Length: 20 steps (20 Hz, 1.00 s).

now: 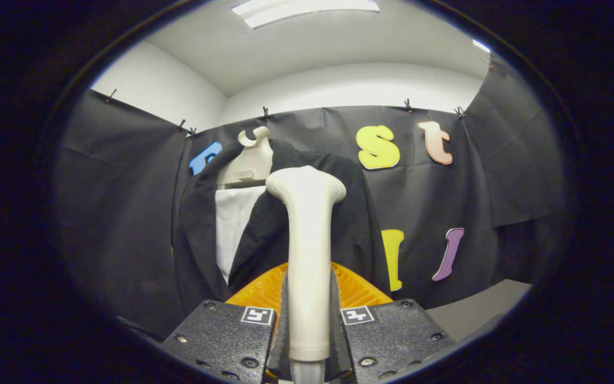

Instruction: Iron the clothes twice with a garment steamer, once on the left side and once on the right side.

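Observation:
A cream garment steamer [307, 250] stands upright between my fingers, its handle gripped low down and its wide head up at chest height of the garment. My gripper [308, 325] is shut on the steamer handle. Beyond it hangs a black jacket [200, 234] over a white inner panel [235, 224] on a cream hanger [251, 154]. The steamer head sits in front of the jacket's right half; whether it touches the cloth cannot be told.
An orange ribbed piece [357, 288] shows just behind the fingers, under the steamer. The black cloth wall [120, 213] surrounds the jacket. A grey tabletop [477, 312] lies at the lower right.

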Tool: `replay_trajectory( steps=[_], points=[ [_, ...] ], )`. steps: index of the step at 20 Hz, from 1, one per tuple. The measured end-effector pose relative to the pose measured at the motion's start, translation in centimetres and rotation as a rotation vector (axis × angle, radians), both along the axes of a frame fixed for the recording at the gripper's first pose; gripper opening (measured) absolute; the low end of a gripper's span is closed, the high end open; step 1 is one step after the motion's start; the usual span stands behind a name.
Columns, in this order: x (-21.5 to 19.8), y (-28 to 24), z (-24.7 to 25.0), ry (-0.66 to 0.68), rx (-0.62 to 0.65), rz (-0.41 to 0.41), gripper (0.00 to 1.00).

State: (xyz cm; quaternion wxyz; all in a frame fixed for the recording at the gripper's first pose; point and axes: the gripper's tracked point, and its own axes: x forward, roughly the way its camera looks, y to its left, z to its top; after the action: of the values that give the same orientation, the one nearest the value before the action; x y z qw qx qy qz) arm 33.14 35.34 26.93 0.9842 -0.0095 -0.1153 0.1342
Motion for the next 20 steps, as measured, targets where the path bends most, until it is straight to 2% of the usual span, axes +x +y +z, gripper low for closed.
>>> replay_trajectory(
  steps=[3,20],
  points=[
    [-0.7,-0.1,-1.7,0.028,-0.016,0.006,0.33],
    [-4.4,-5.1,-11.2,0.193,-0.068,-0.069,0.33]
  ],
)
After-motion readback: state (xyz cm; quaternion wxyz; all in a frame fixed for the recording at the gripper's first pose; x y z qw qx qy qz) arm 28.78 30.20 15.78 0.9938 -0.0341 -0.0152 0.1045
